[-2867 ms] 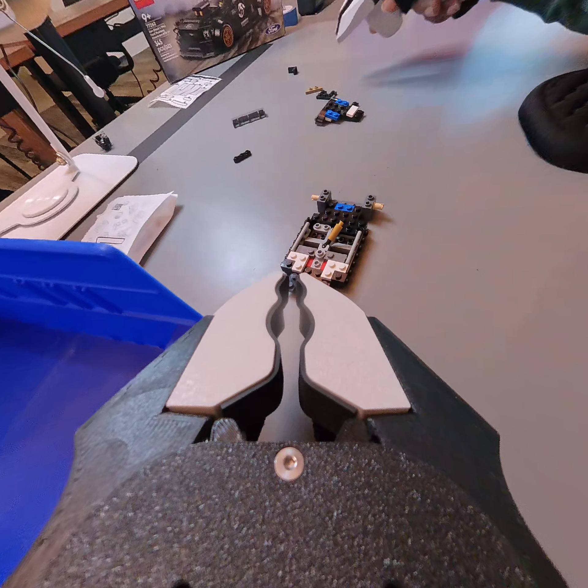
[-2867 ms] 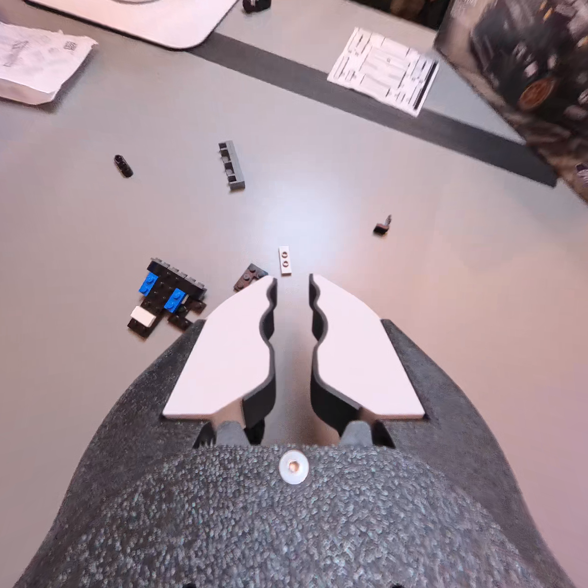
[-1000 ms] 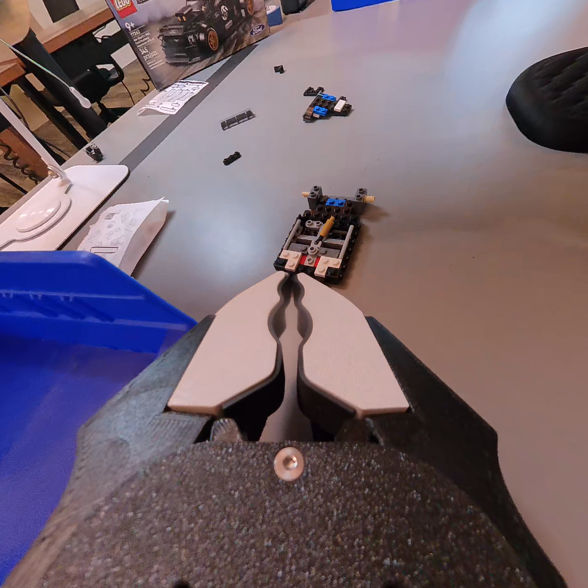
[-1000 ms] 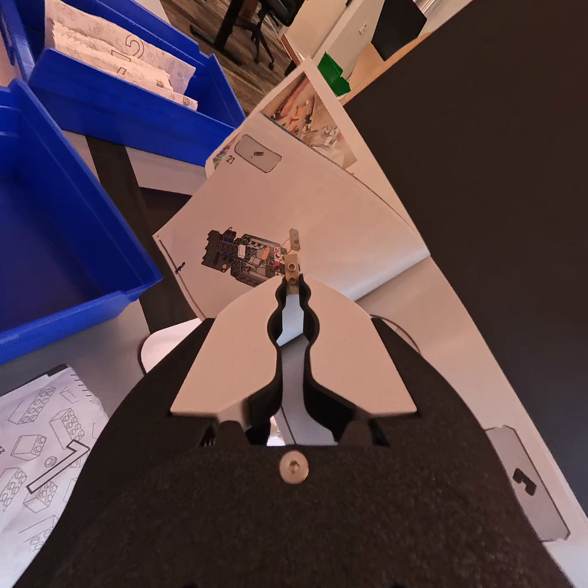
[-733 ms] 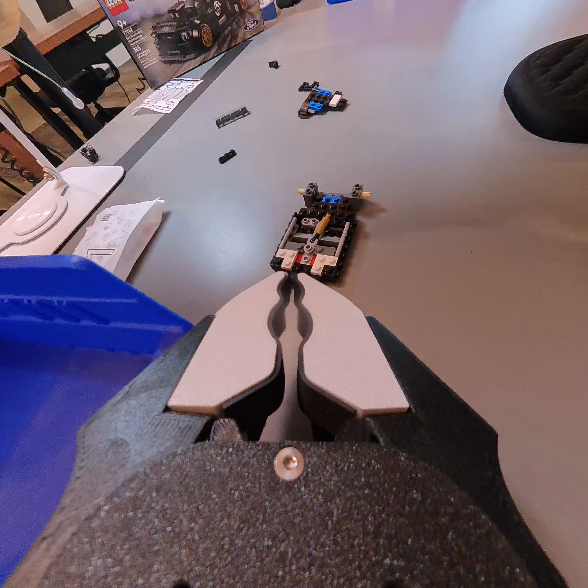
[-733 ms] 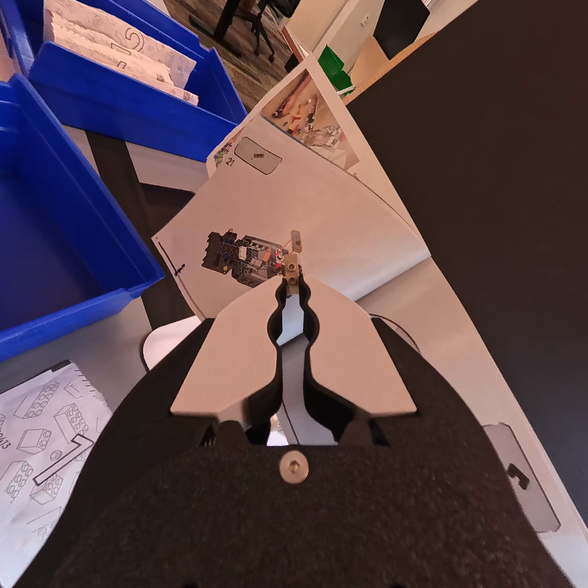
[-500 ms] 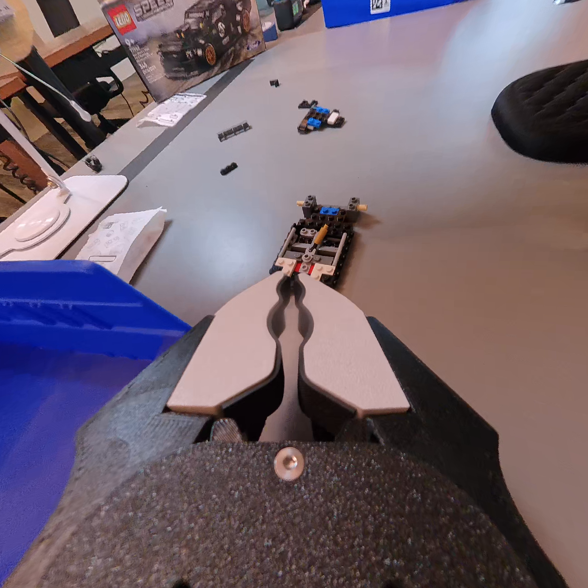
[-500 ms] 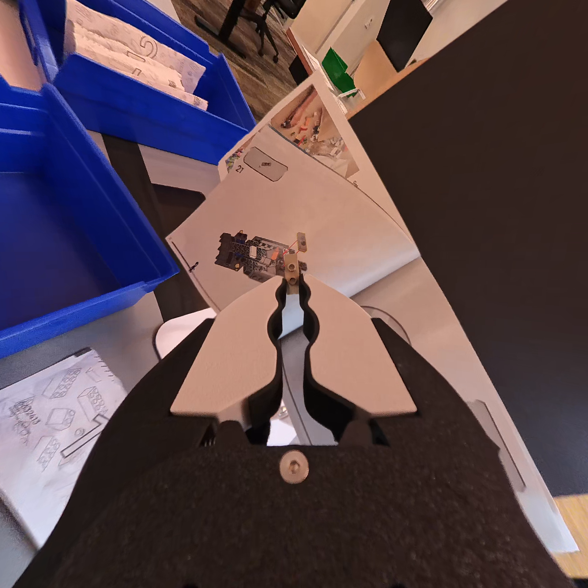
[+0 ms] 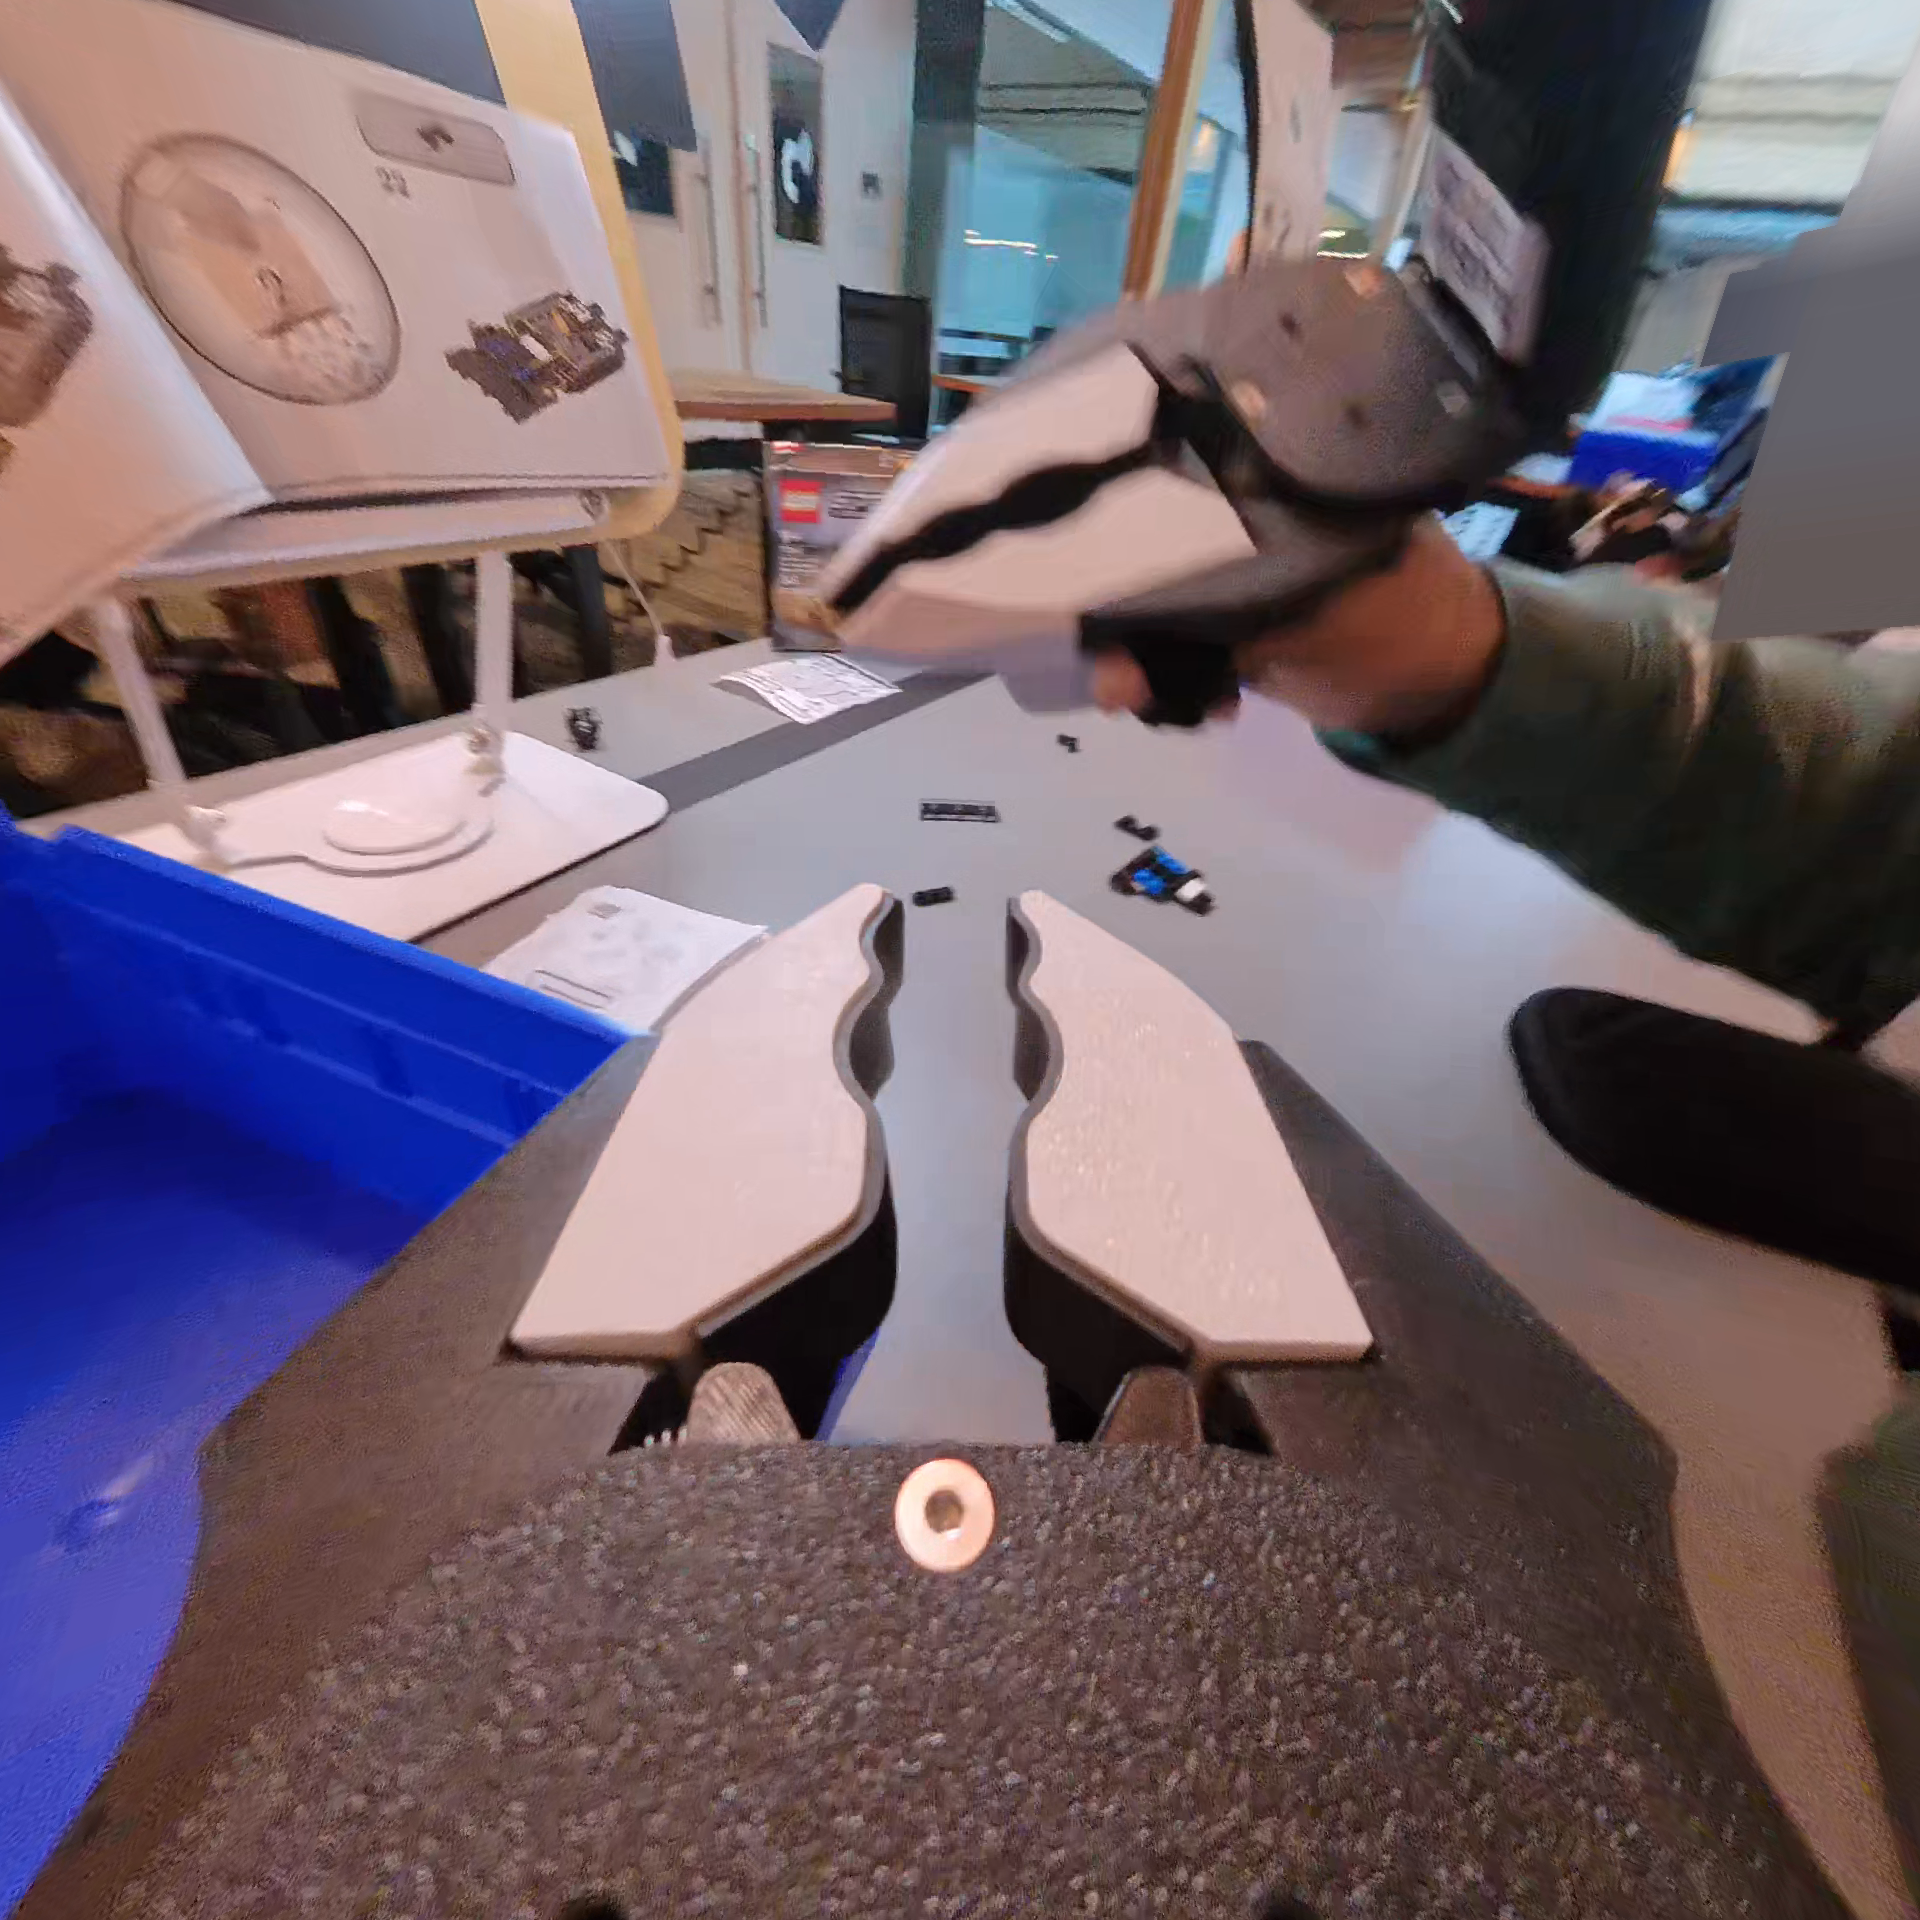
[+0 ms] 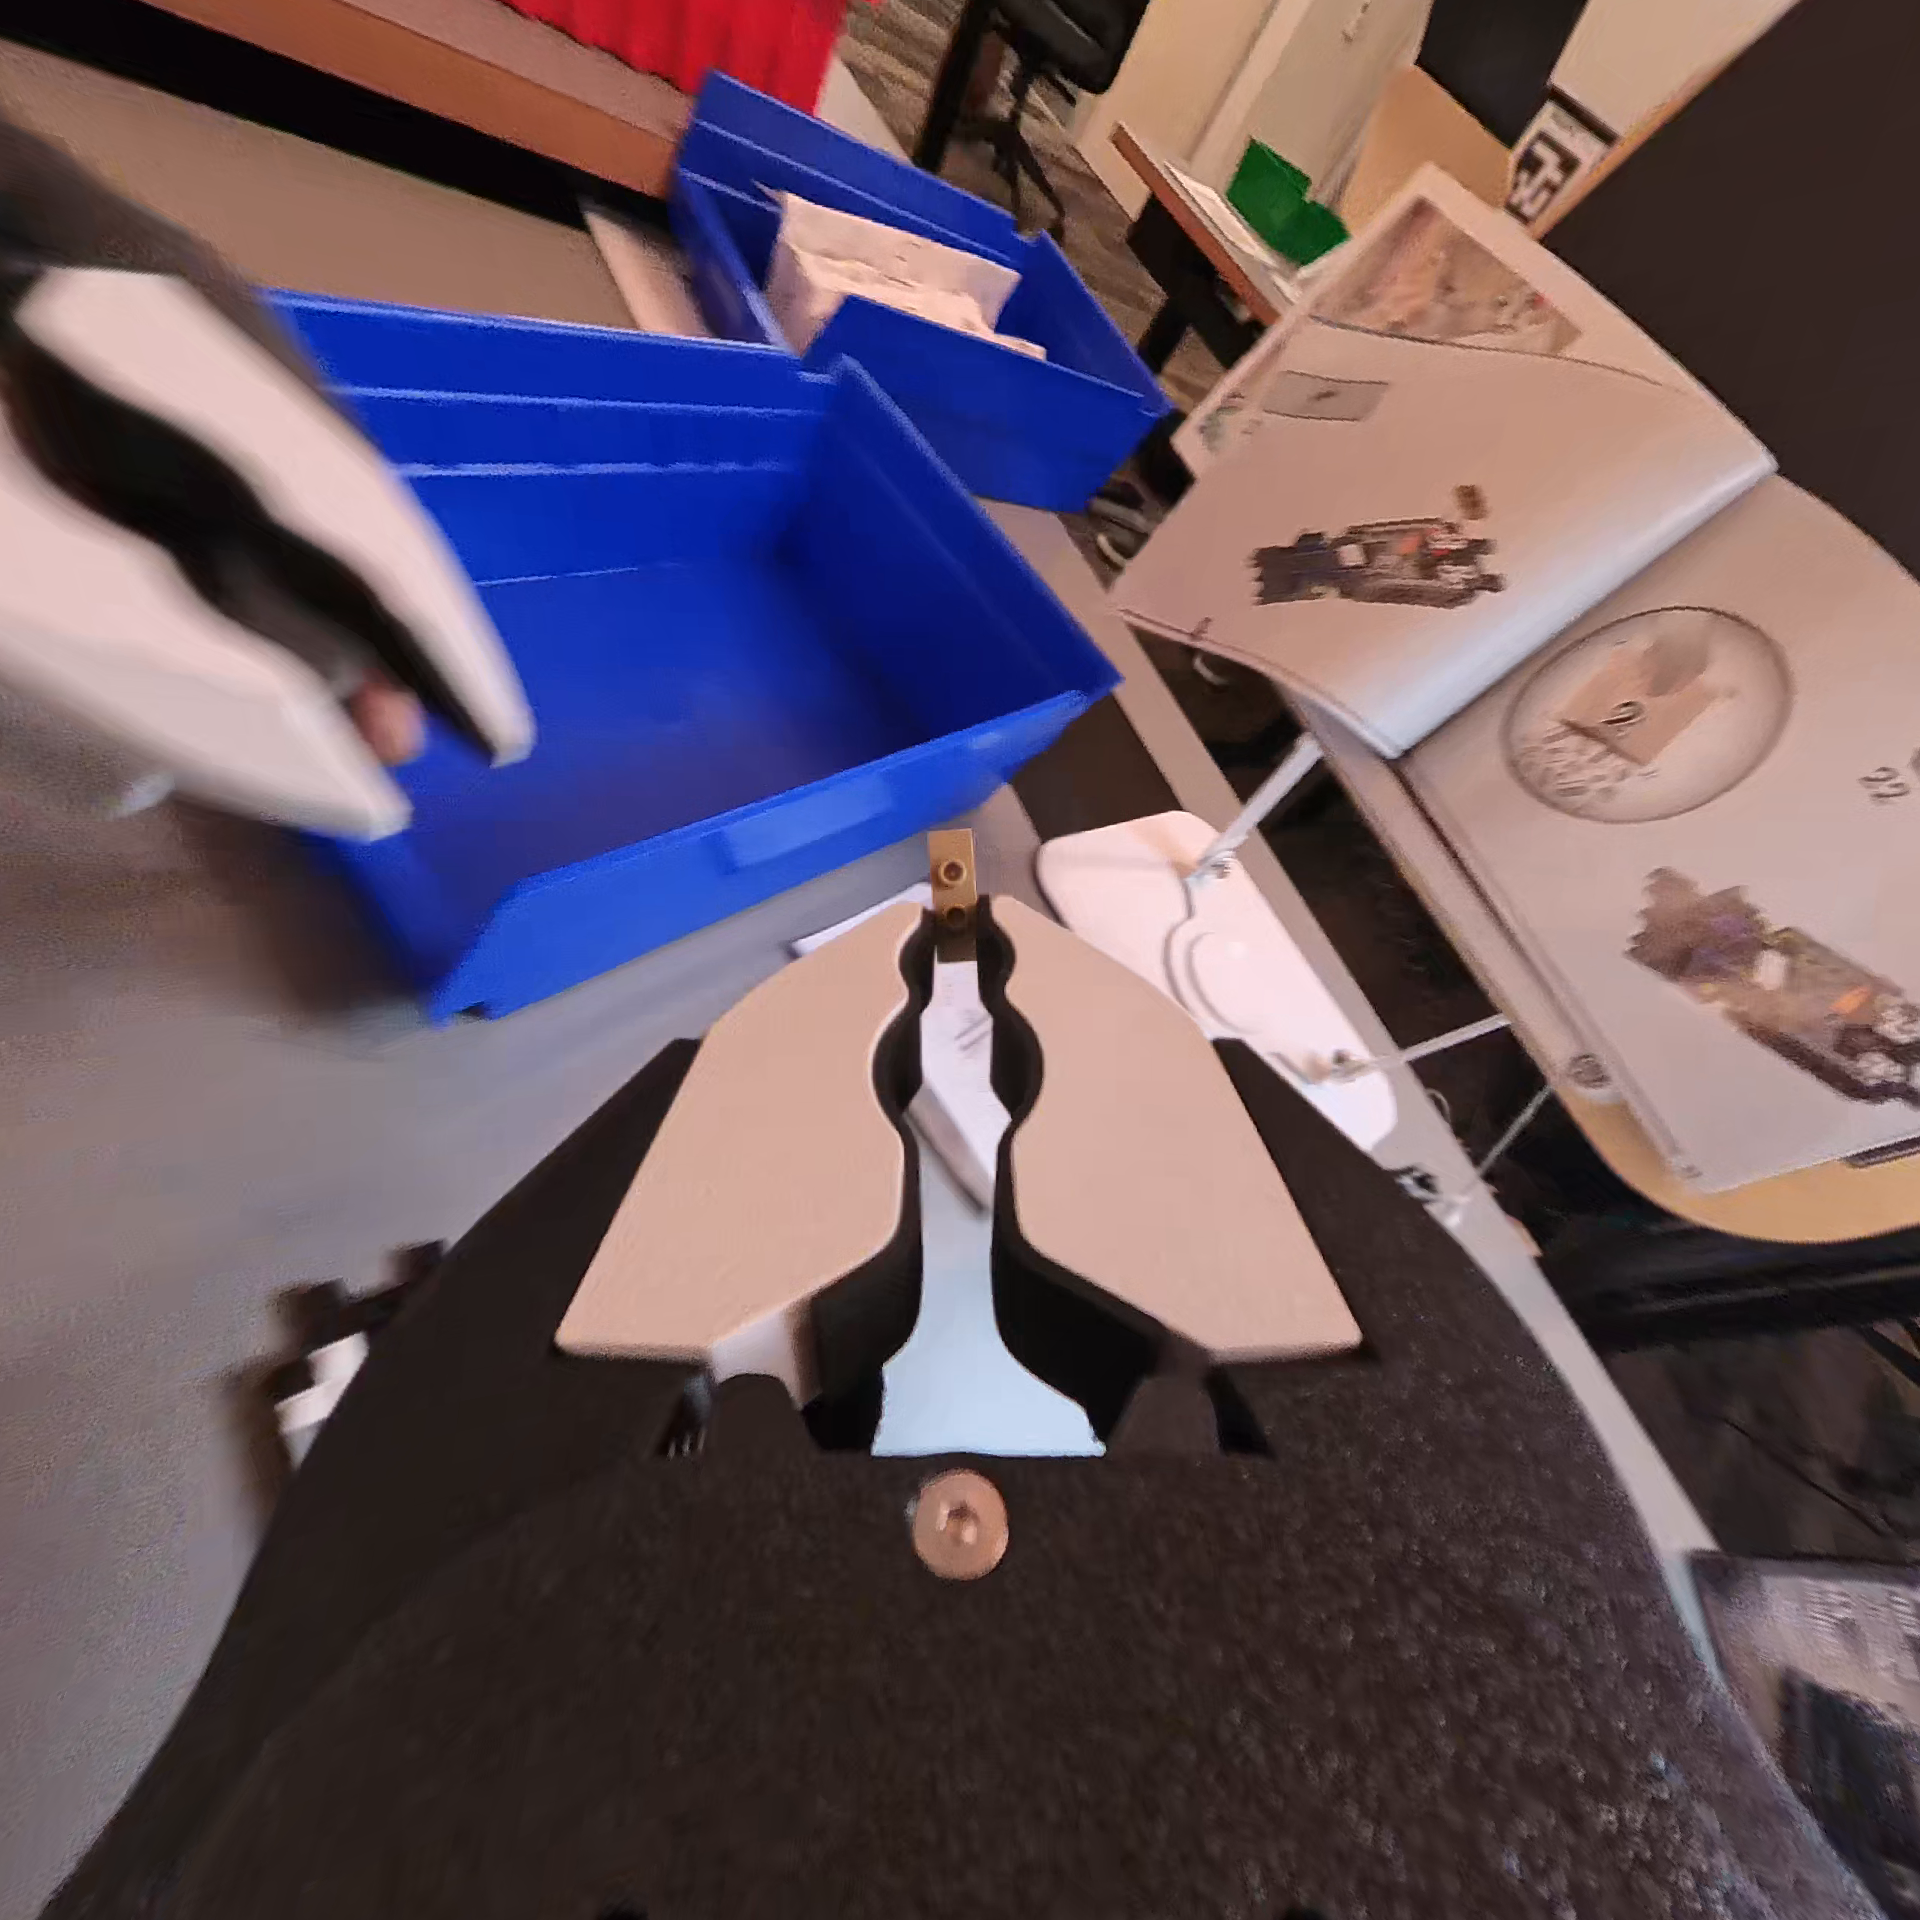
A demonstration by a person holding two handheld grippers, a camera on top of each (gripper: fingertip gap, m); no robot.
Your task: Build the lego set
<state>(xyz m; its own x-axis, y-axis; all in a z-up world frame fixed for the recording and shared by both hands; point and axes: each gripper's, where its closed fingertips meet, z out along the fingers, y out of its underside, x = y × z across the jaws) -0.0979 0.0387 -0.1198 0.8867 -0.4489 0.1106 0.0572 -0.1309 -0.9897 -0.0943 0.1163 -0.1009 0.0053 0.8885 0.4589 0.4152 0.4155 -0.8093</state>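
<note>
Pinching a small tan two-hole plastic plate by its lower end, the right gripper holds it upright in the air over the grey table. A deep blue plastic bin sits just beyond, and an open white instruction booklet stands to the right. The left gripper hangs empty beside the bin with its fingers spread. A small black-and-blue brick cluster lies farther off.

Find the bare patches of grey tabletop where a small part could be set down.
Bare: the grey tabletop between the blue-and-black brick cluster and the black padded cushion. Crowded: the left edge, with the blue plastic bin, folded paper sheet and white stand base.
</note>
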